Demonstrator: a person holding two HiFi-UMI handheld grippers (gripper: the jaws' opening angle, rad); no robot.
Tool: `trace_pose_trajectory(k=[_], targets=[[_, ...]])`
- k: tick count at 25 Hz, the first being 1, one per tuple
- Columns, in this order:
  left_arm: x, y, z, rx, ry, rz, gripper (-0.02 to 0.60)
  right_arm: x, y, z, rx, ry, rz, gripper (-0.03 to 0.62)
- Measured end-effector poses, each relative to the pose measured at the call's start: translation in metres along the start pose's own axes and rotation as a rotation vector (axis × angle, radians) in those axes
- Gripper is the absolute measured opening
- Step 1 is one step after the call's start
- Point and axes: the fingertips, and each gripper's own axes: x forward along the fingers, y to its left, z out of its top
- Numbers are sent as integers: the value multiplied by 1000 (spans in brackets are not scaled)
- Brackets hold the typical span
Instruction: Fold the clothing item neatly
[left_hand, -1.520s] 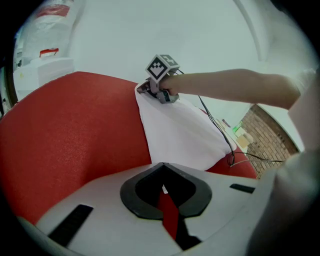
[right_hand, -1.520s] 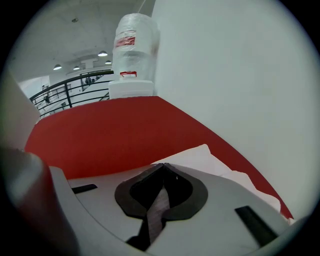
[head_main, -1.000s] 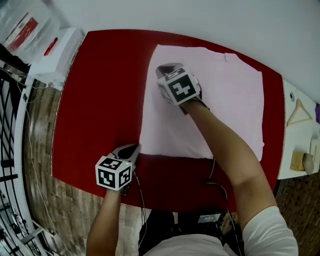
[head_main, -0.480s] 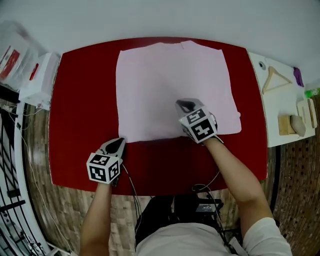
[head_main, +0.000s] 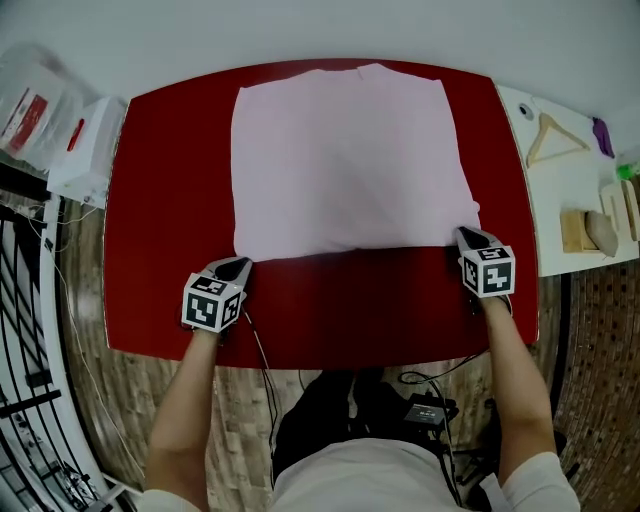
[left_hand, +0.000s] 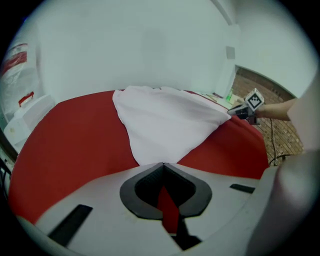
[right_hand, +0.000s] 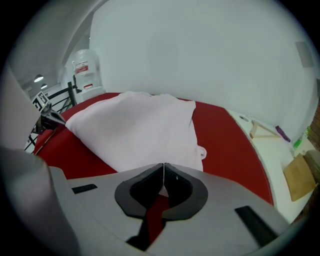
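Head view is showing the pale pink cloth garment (head_main: 345, 160) lying flat as a near-square panel on the far half of the dark red tabletop (head_main: 170, 200), its near hem running almost straight across in front of the person. At the near-left corner of that hem the left gripper (head_main: 237, 264) is resting with its tips together, and the left gripper view is showing them meeting right at the cloth's corner; whether any fabric is being pinched is not clear. The right gripper (head_main: 466, 234) is sitting at the near-right corner, its jaws likewise pressed together with the hem just past the tips, and again a pinch cannot be confirmed. That right side is what is changing: a second ago this gripper was lying on the far-left part of the garment, half a second ago it was near the hem, and now it is arriving at the corner, while the left one is staying put. Judging from this, a smoothing sweep is ending and both tools are lining up on the hem corners for a fold away from the person; if nothing is being held, the jaws would need to part first. Off to the right, a wooden hanger (head_main: 553, 138) is lying on a white side surface (head_main: 545, 215).
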Motion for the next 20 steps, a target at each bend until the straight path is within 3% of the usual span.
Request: trace_pose_trajectory(k=[5, 15, 20], targets=[[2, 4, -1, -75, -4, -53, 5, 10, -9, -9, 100, -9, 106, 14], [2, 5, -5, -76, 10, -49, 4, 8, -17, -14, 65, -9, 123, 14], [-3, 9, -5, -92, -9, -22, 5, 8, -12, -7, 150, -55, 130, 14]])
